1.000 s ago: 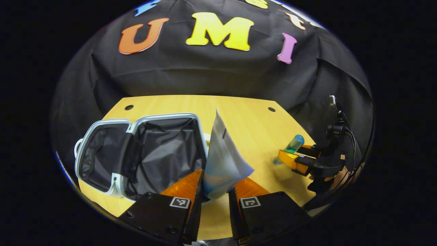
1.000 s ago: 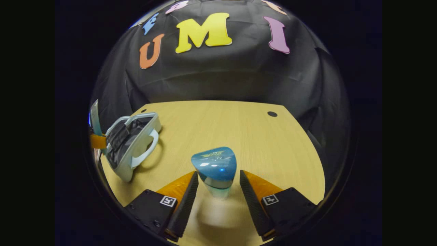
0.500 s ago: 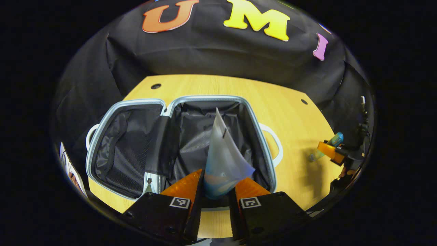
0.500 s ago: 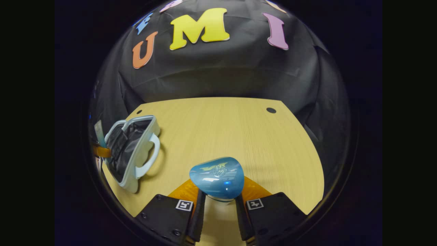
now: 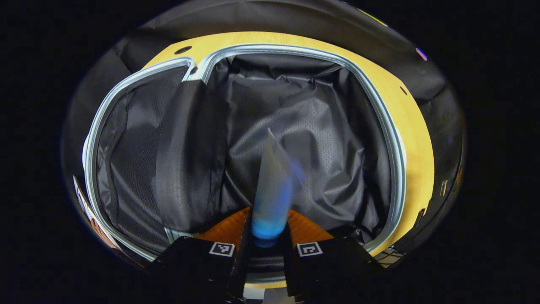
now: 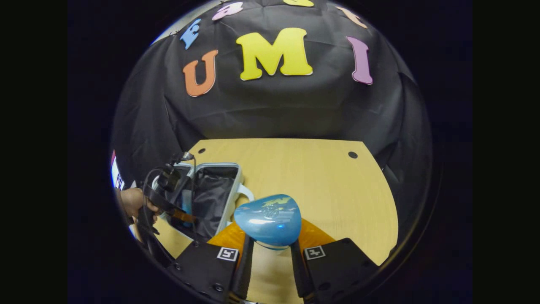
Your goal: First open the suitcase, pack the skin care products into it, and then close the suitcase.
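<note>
With suitcase open, packing underway.
Left tongs gripping tube over lining; right tongs clamping bottle; closing left.

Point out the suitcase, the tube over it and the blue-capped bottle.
suitcase (image 5: 392, 139), left gripper view, its pale rim.
tube (image 5: 272, 185), left gripper view, mid-body, blurred.
blue-capped bottle (image 6: 268, 219), right gripper view, the cap's front.

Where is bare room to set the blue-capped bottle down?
Free: the right half of the table, from the suitcase handle to the far hole. Inside, the lining looks bare. Crowded: the suitcase's near side, where the left gripper lowers its tube.
</note>
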The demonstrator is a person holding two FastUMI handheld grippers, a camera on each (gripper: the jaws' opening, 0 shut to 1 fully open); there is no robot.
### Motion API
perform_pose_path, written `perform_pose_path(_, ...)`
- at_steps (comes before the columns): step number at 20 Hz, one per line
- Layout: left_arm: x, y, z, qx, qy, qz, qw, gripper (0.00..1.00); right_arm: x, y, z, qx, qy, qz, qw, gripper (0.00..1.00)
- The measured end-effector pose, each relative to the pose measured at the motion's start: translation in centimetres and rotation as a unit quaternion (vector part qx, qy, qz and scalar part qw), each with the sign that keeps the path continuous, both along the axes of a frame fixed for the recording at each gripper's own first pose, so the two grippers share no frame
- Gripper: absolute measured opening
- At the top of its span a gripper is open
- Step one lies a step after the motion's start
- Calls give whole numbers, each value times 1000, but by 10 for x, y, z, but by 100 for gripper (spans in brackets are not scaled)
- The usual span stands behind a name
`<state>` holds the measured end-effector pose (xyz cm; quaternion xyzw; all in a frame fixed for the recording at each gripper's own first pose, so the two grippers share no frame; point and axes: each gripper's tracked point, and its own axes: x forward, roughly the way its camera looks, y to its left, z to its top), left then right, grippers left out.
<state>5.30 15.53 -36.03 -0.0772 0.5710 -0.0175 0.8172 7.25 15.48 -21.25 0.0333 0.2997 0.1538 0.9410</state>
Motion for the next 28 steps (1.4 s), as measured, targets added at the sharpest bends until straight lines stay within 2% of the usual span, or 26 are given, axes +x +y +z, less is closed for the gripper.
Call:
perform_pose_path(2, 0, -1, -2, 0, 10, -12, 1000, 42, -2, 10, 1, 2, 3, 0, 1000, 39)
perform_pose_path(3, 0, 0, -1, -1, 6, -21, 1000, 51, -1, 15, 1, 1, 3, -2, 1000, 39)
perform_pose_path(4, 0, -1, -1, -5, 6, -22, 1000, 51, -1, 20, 1, -1, 4, -1, 1000, 37)
perform_pose_path(5, 0, 0, 0, -10, 3, -20, 1000, 43, 0, 26, 1, -3, 4, 3, 1000, 37)
perform_pose_path(7, -1, -3, 1, -25, -4, -12, 1000, 43, 0, 42, 4, -9, 3, 15, 1000, 40)
perform_pose_path(8, -1, -9, 4, -40, -13, -11, 999, 53, 2, 53, 6, -11, 4, 23, 1000, 40)
perform_pose_path(10, 1, -18, 14, -65, -46, -24, 997, 58, 3, 74, 7, -14, 9, 36, 999, 40)
perform_pose_path(11, 0, -18, 21, -66, -62, -26, 996, 77, 3, 85, 8, -14, 13, 44, 999, 40)
perform_pose_path(14, -5, -11, 44, -55, -120, -30, 991, 90, 6, 119, 4, -20, 19, 69, 997, 40)
perform_pose_path(17, -17, 9, 70, -30, -196, -36, 979, 94, 6, 152, -11, -26, 47, 93, 994, 40)
perform_pose_path(18, -22, 18, 80, -26, -229, -35, 972, 94, 3, 163, -20, -26, 64, 101, 992, 40)
perform_pose_path(20, -30, 34, 100, -31, -306, -31, 951, 94, -2, 185, -44, -34, 105, 115, 987, 40)
perform_pose_path(21, -39, 46, 103, -27, -331, -21, 943, 94, -4, 192, -57, -44, 125, 116, 984, 40)
perform_pose_path(22, -49, 60, 103, -24, -342, -11, 939, 94, -7, 197, -71, -50, 145, 115, 982, 40)
perform_pose_path(24, -69, 99, 109, -16, -357, 28, 933, 94, -14, 212, -94, -57, 182, 120, 974, 40)
perform_pose_path(28, -95, 168, 106, -31, -367, 105, 924, 94, -14, 220, -129, -73, 224, 96, 967, 40)
